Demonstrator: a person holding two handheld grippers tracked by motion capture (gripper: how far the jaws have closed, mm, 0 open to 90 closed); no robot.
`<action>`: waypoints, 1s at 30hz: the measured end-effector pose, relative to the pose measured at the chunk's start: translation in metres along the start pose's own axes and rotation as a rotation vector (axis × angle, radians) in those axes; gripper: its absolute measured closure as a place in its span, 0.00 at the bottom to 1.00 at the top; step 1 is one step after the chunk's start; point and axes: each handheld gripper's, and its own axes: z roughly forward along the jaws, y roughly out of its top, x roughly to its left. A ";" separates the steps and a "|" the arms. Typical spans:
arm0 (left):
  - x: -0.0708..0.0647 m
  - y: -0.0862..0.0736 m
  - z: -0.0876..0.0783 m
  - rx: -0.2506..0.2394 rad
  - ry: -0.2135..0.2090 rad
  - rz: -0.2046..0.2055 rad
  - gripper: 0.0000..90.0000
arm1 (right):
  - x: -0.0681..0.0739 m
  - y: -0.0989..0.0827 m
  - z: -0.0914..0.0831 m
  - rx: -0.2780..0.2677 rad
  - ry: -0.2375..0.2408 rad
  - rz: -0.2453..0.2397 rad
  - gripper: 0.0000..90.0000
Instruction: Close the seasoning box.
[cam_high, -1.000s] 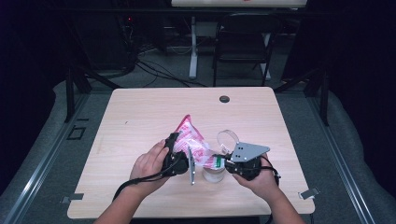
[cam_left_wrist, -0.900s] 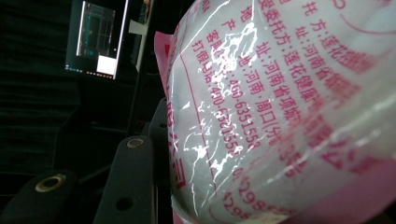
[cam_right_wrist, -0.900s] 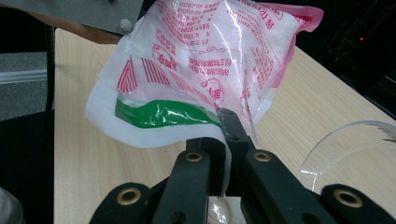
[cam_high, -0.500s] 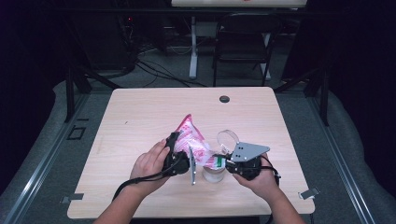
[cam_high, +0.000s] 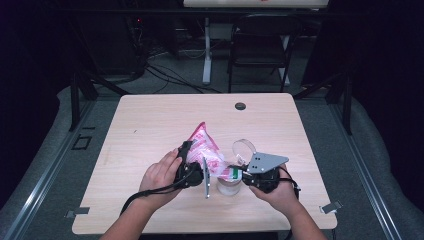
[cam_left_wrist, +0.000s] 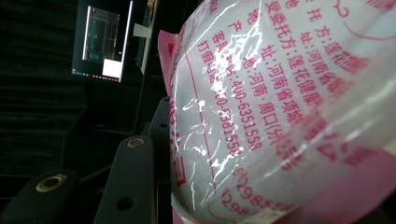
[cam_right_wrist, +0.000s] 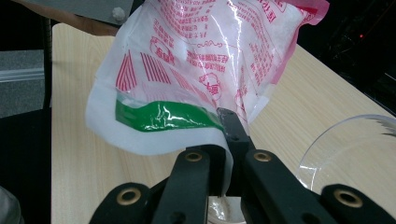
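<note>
Right gripper (cam_right_wrist: 227, 135) pinches the bag's (cam_right_wrist: 205, 51) green-striped edge, a clamp its own view reveals.

Pink-printed bag (cam_left_wrist: 280, 116) — pressed against black jaw.

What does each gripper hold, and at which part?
Both hold the pink-printed plastic bag: the left gripper clamps its bulging body, and the right gripper pinches its white lower edge beside the green stripe.

I see bare tabletop (cam_high: 150, 125) open across the far half and both sides. Near the front edge, the bag (cam_high: 205, 150), jar (cam_high: 229, 186) and lid (cam_high: 243, 148) crowd the middle between my claws, leaving no passage there.
</note>
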 end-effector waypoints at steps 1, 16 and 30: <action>0.000 0.000 0.000 0.000 0.000 0.003 0.66 | 0.000 0.000 0.000 0.000 0.000 0.000 1.00; 0.001 0.001 0.000 -0.009 0.016 0.016 0.66 | 0.000 -0.001 0.001 0.004 0.000 0.003 1.00; 0.001 0.002 0.000 0.000 0.019 0.026 0.66 | 0.000 -0.002 0.002 0.013 -0.004 0.000 1.00</action>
